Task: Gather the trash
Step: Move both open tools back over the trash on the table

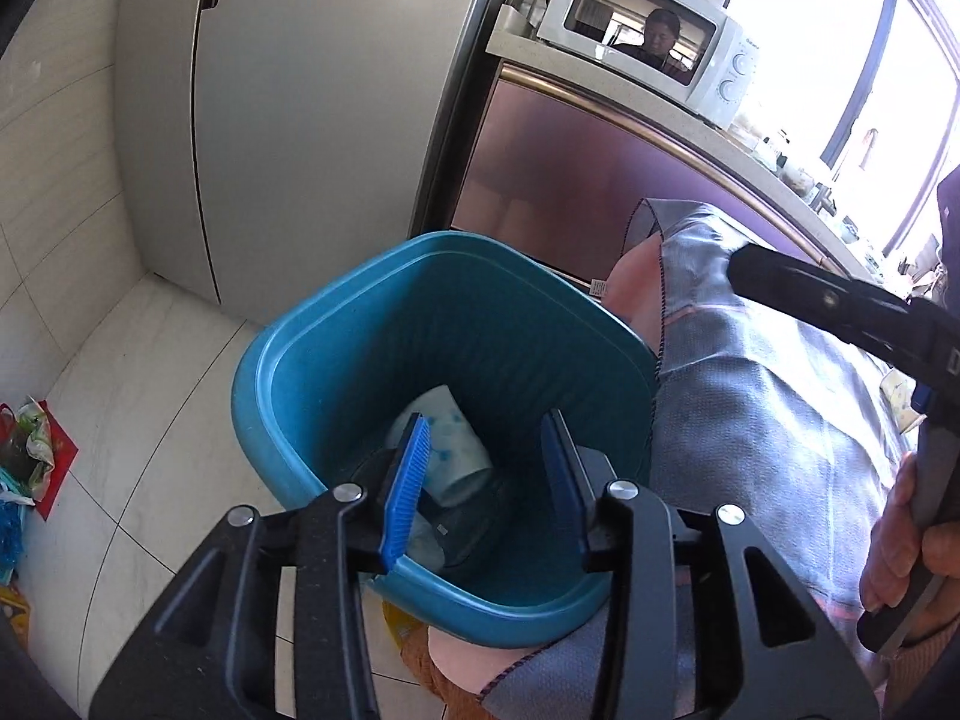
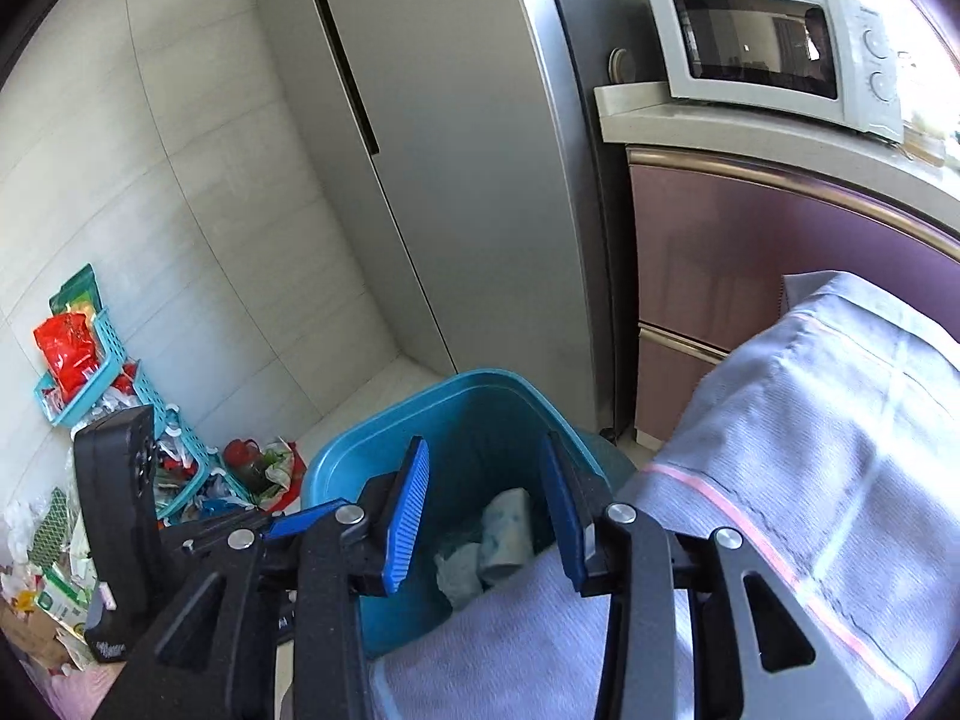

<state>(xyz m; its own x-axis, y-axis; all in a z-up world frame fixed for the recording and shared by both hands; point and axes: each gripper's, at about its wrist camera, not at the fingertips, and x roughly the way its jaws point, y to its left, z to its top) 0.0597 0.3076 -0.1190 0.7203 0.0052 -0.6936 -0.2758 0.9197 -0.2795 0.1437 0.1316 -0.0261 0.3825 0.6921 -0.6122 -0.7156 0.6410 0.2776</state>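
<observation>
A teal waste bin stands on the floor beside a grey cloth-covered table. A paper cup and crumpled paper lie inside it. My left gripper is open and empty, right above the bin's mouth. The bin also shows in the right wrist view, with the cup and crumpled tissue inside. My right gripper is open and empty, above the table edge next to the bin. The left gripper's body shows at the left.
A grey fridge stands behind the bin. A microwave sits on a counter above purple cabinets. The grey cloth covers the table at right. Teal baskets and loose packets lie on the floor at left.
</observation>
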